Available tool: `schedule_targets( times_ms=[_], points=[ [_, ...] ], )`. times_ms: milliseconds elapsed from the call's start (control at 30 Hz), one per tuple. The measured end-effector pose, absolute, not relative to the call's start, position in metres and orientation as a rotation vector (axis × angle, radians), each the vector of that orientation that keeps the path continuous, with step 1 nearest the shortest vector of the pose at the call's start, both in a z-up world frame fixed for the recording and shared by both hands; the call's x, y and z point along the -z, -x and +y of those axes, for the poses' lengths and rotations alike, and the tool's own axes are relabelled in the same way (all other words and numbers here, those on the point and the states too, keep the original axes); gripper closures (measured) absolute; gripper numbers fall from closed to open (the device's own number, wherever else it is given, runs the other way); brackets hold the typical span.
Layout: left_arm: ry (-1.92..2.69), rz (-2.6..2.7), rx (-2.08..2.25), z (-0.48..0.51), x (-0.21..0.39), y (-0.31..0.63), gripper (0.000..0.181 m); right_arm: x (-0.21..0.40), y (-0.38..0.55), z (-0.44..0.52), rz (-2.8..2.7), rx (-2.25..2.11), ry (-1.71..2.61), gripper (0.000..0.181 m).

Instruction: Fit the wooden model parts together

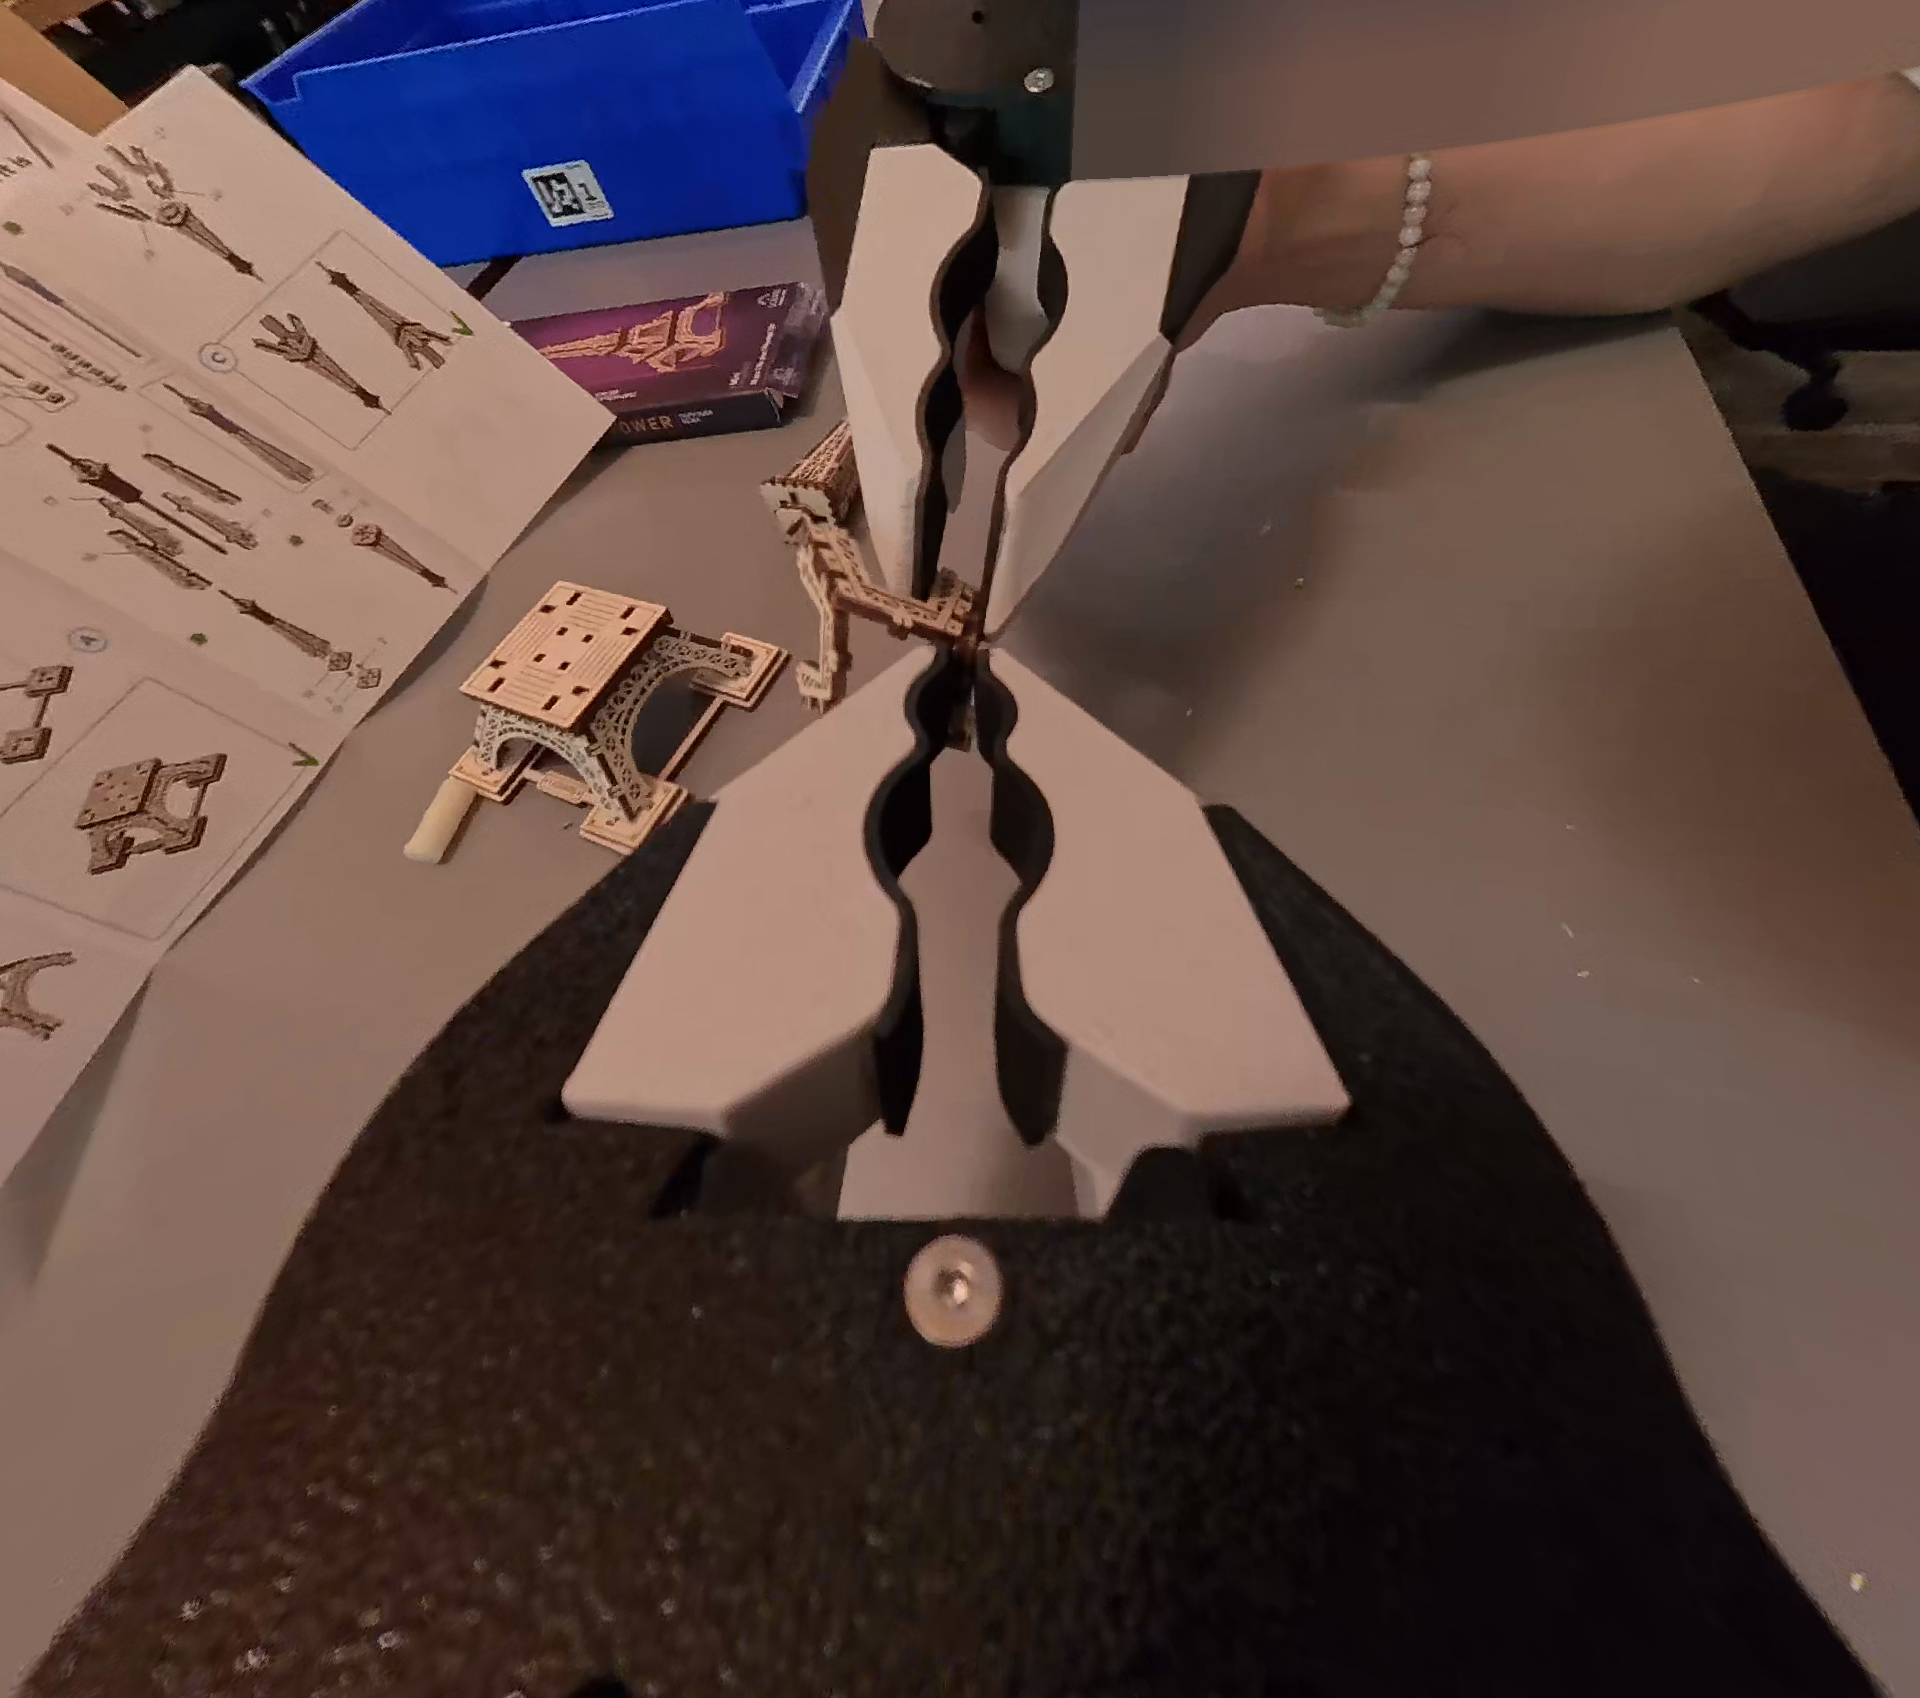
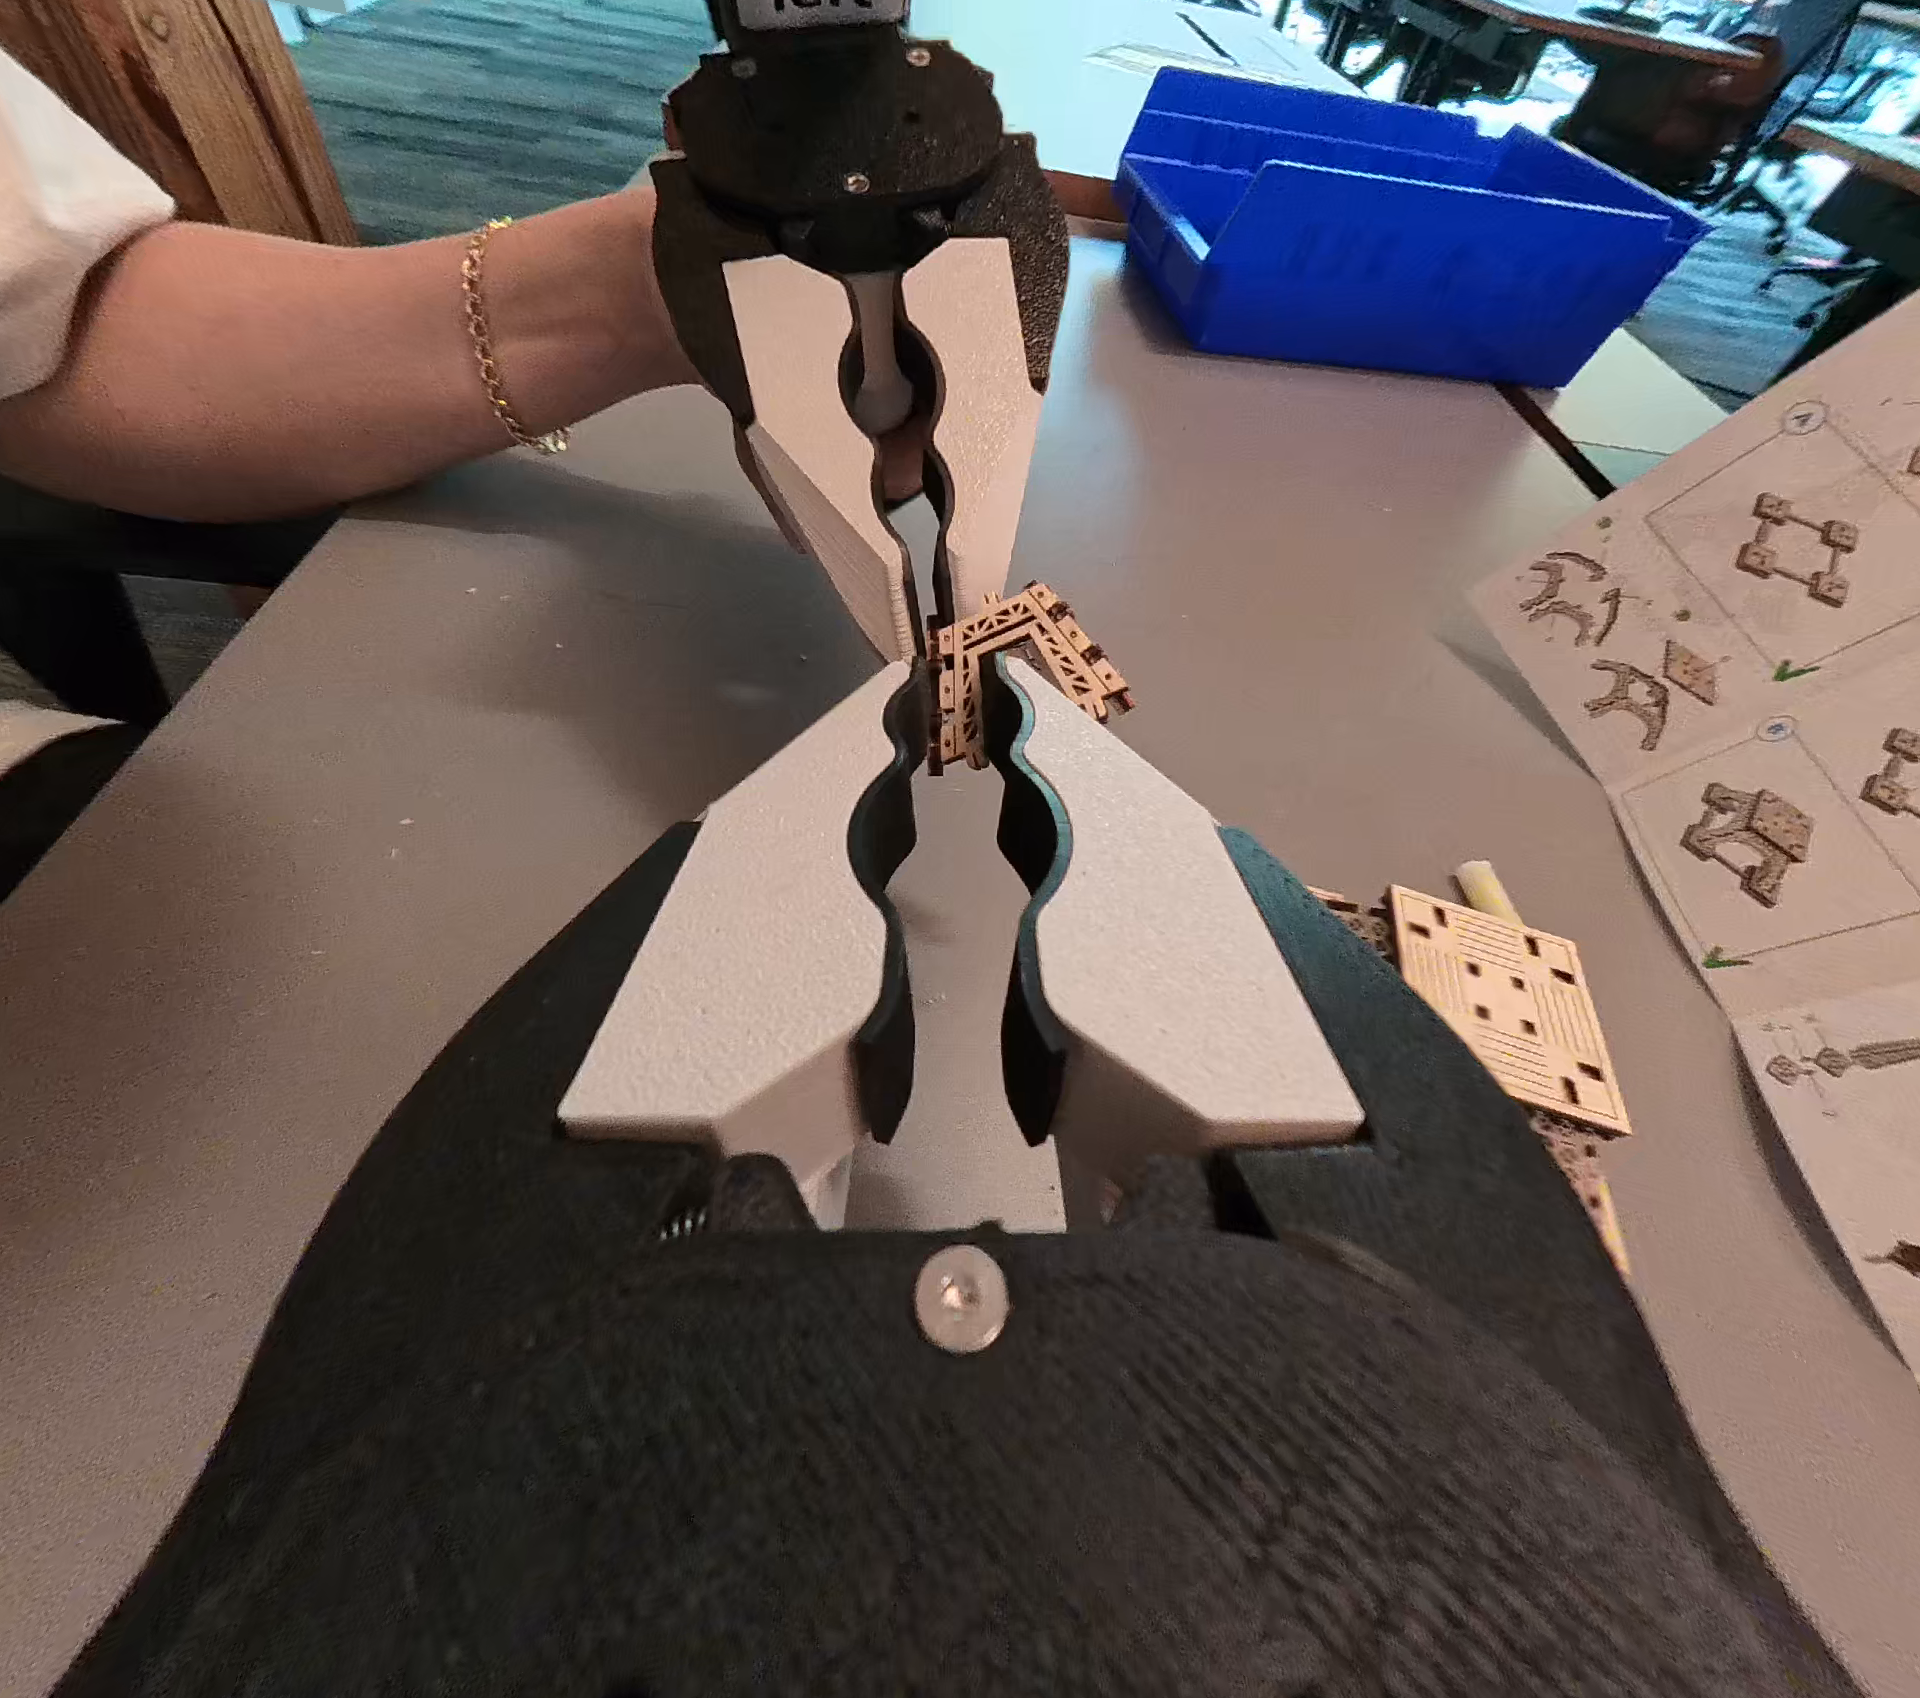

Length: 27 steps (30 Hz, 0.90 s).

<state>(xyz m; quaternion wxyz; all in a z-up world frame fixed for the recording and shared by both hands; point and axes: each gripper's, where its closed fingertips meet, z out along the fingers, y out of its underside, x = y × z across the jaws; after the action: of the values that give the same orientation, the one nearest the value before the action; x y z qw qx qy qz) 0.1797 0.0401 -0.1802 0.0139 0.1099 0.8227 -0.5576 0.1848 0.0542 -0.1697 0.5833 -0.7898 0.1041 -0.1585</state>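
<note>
A small wooden lattice part [image 1: 883, 604] hangs above the grey table [image 1: 1351, 713], pinched between both grippers, which meet tip to tip. My left gripper [image 1: 956, 661] is shut on its near end. My right gripper [image 1: 961, 609] comes down from the far side and is shut on the same spot. In the right wrist view my right gripper [image 2: 964, 682] clamps the lattice part [image 2: 1039, 640], and the left gripper [image 2: 928, 625] nips its left edge. I cannot tell whether it is one piece or two. The wooden arched tower base [image 1: 582, 672] stands on the table to the left, and also shows in the right wrist view [image 2: 1496, 1004].
A blue bin [image 1: 582, 90] sits at the back, with a purple box [image 1: 686, 360] in front. Instruction sheets [image 1: 208, 453] cover the left side. A cream stick [image 1: 442, 827] lies by the base. A wooden tower section [image 1: 826, 469] lies behind the grippers. A person's forearms [image 2: 312, 360] reach in. My two grippers' fingertips are within a few centimetres of each other. The cream stick [image 1: 442, 827] is about equally far from each gripper, around 20 cm. Look for it in the right wrist view [image 2: 1478, 887] too.
</note>
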Motion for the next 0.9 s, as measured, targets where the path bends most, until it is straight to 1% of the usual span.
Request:
schedule_targets(
  times_ms=[267, 300, 333, 433, 767, 833, 900],
  points=[
    [-0.272, 2.594, 2.03, 0.041, 0.164, -0.173, 0.181, 0.153, -0.178, 0.054, 0.303, 0.142, 1.64, 0.171],
    [-0.248, 2.601, 2.033, 0.041, 0.165, -0.174, 0.181, 0.154, -0.179, 0.054, 0.304, 0.158, 1.641, 0.17],
    [-0.22, 2.608, 2.037, 0.041, 0.165, -0.176, 0.181, 0.155, -0.18, 0.054, 0.302, 0.182, 1.647, 0.166],
    [-0.121, 2.635, 2.118, 0.04, 0.16, -0.178, 0.181, 0.152, -0.183, 0.055, 0.29, 0.271, 1.661, 0.163],
    [0.075, 2.681, 2.253, 0.037, 0.151, -0.18, 0.181, 0.142, -0.189, 0.053, 0.354, 0.24, 1.576, 0.167],
    [0.089, 2.676, 2.273, 0.037, 0.149, -0.181, 0.18, 0.14, -0.189, 0.051, 0.363, 0.224, 1.551, 0.172],
    [0.089, 2.679, 2.255, 0.037, 0.15, -0.181, 0.18, 0.141, -0.19, 0.052, 0.362, 0.223, 1.558, 0.172]
  ],
)
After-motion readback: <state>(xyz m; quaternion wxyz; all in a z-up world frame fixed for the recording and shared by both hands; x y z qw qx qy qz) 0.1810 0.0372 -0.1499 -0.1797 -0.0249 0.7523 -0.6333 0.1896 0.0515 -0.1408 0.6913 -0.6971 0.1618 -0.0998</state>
